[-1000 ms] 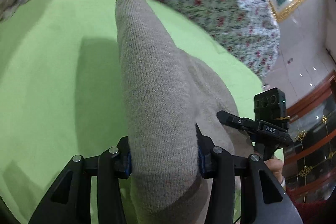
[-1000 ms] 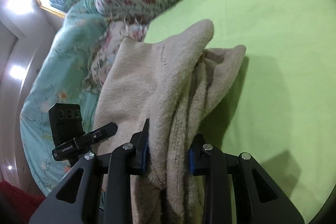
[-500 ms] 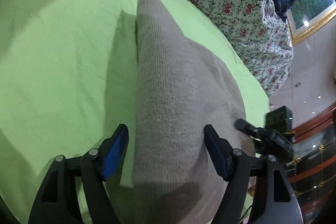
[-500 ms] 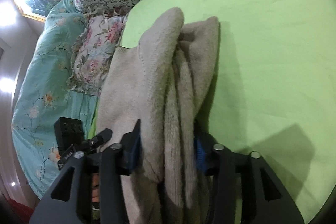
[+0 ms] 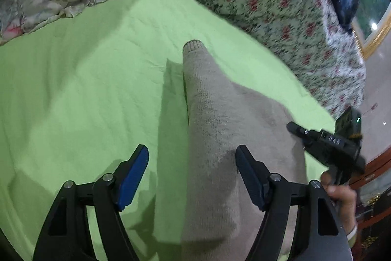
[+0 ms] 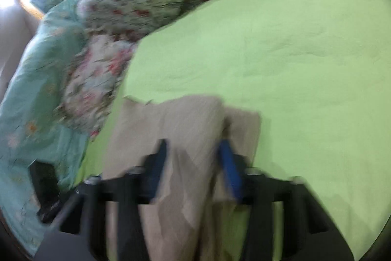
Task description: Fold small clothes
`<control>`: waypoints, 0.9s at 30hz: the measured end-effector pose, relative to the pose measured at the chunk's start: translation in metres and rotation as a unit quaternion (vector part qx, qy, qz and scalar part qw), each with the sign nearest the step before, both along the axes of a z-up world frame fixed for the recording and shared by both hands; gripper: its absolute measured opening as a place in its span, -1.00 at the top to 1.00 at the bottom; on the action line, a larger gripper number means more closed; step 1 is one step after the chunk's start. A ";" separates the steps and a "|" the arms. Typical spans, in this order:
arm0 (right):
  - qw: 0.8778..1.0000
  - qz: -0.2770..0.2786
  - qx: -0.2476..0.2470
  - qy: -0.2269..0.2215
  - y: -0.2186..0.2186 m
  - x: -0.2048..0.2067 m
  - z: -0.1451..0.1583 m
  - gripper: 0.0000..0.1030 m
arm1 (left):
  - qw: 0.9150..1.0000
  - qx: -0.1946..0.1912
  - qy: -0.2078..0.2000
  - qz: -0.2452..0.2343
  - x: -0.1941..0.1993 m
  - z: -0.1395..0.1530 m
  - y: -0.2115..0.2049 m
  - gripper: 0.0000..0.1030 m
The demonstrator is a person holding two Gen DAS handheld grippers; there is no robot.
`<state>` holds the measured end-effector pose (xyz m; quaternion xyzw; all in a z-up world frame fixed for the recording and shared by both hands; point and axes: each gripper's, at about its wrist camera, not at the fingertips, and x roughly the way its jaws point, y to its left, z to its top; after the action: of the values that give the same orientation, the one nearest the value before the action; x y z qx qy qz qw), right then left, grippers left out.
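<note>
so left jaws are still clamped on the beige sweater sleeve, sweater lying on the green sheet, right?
Not clamped. The left wrist view shows the left gripper with its jaws spread wide, clear of the sleeve between them. The beige sweater does lie on the green sheet.

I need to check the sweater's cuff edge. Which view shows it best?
The left wrist view: the beige sweater lies sharp on the green sheet, sleeve cuff in plain sight. The right wrist view is motion-blurred and shows only bunched folds.
</note>
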<state>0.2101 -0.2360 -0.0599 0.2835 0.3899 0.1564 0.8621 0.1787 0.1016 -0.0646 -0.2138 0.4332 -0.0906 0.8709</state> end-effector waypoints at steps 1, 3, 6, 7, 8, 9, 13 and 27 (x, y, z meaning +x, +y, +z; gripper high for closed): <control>1.000 -0.002 0.009 -0.008 -0.002 0.000 0.004 0.78 | 1.000 0.002 0.001 -0.002 0.001 0.000 -0.002 -0.30; 0.998 0.001 0.008 -0.055 -0.004 -0.013 0.022 0.80 | 1.000 0.015 0.001 -0.007 0.002 0.002 -0.008 -0.22; 0.997 -0.021 -0.011 -0.071 -0.014 -0.027 0.027 0.81 | 0.999 0.047 0.005 -0.019 0.005 0.000 -0.021 -0.21; 0.998 -0.027 -0.017 -0.057 -0.018 -0.025 0.018 0.81 | 0.998 0.053 0.008 -0.021 0.008 -0.002 -0.026 -0.21; 0.999 -0.030 -0.016 -0.040 -0.020 -0.020 0.009 0.81 | 0.998 0.062 0.010 -0.023 0.009 -0.004 -0.031 -0.21; 0.999 -0.030 -0.007 -0.021 -0.022 -0.013 -0.003 0.81 | 0.996 0.081 0.009 -0.025 0.011 -0.006 -0.037 -0.22; 0.999 -0.031 0.006 0.017 -0.022 -0.001 -0.027 0.73 | 0.994 0.104 0.015 -0.025 0.012 -0.006 -0.045 -0.25; 0.999 -0.015 0.017 -0.036 -0.009 -0.150 -0.006 0.38 | 0.996 0.059 -0.048 -0.049 -0.144 0.001 -0.023 -0.24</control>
<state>0.0599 -0.2448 -0.0661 0.2984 0.3511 0.1599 0.8730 0.0345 0.0785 -0.0633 -0.1356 0.4053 -0.1173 0.8964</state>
